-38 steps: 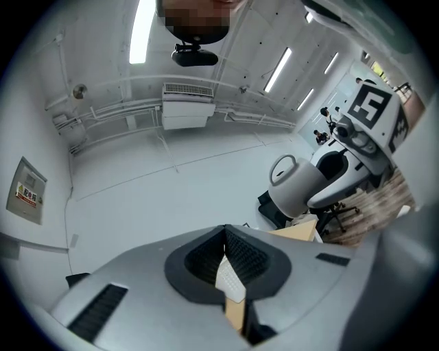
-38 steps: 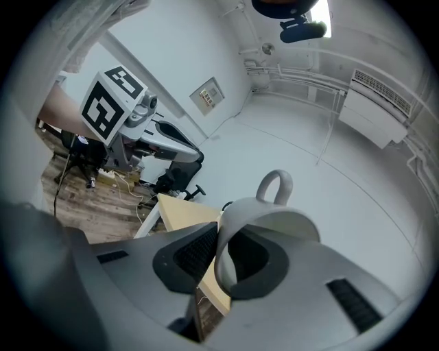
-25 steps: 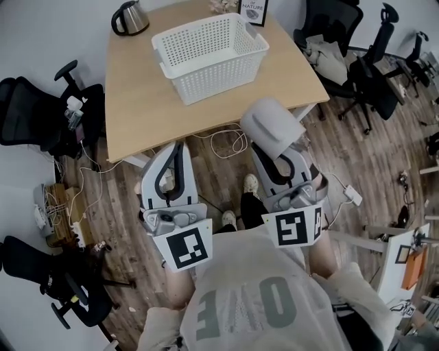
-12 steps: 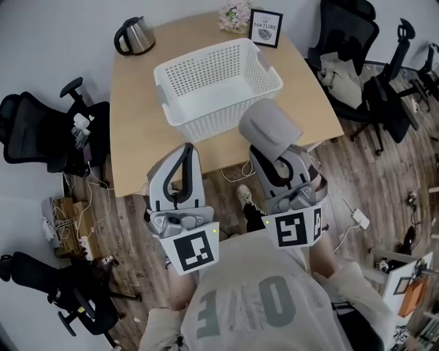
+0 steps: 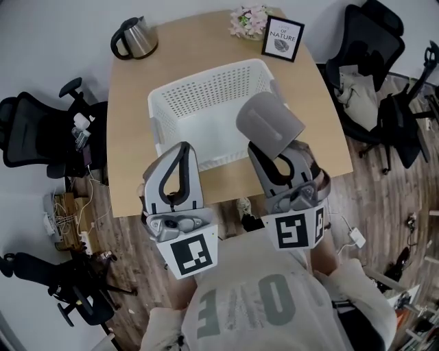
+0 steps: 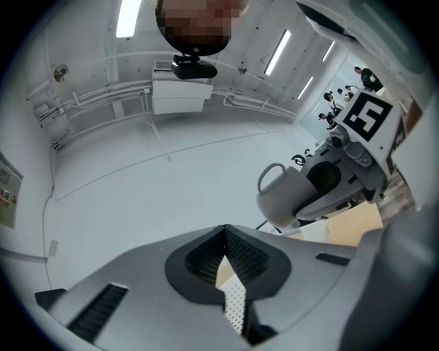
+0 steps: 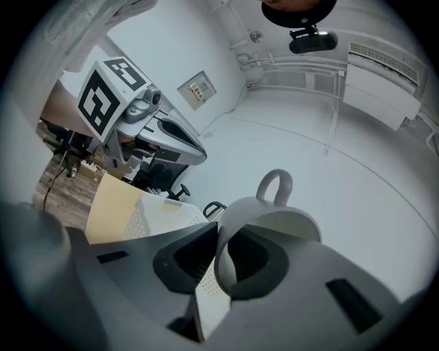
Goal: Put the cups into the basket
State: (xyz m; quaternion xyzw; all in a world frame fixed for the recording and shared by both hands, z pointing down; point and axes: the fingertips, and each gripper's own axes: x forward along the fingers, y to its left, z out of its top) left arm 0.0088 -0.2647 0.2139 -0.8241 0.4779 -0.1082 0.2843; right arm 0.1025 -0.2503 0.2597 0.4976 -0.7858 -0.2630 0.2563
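Cup (image 5: 269, 123): one grey mug, pinched by its wall in the right tongs (image 5: 277, 152), with one jaw inside the mouth and one outside. Base points away from the person. Handle is on top in both gripper views. In the head view it overlaps the basket's right front corner; can't tell how high above.

Left to right:
- Black office chair (image 5: 34, 130) on the wood floor, left of the worktop (image 5: 130, 123). Power strip (image 5: 65, 223) and cables lie on the floor nearer the person.
- Kettle (image 5: 134, 38) stands at the worktop's far left corner.
- Left tongs (image 5: 182, 147): tips together, nothing between them. They're over the worktop's near edge, tips lined up with the basket's front left wall in the head view.
- White perforated basket (image 5: 206, 96) sits mid-worktop, turned at a slight angle.
- Right tongs and cup are just right of the left tongs, well apart from them.
- Flowers (image 5: 249, 19) and framed print (image 5: 282, 38) stand side by side at the far edge, behind the basket.
- More black chairs (image 5: 370, 48) right of the worktop, one with cloth draped on it.
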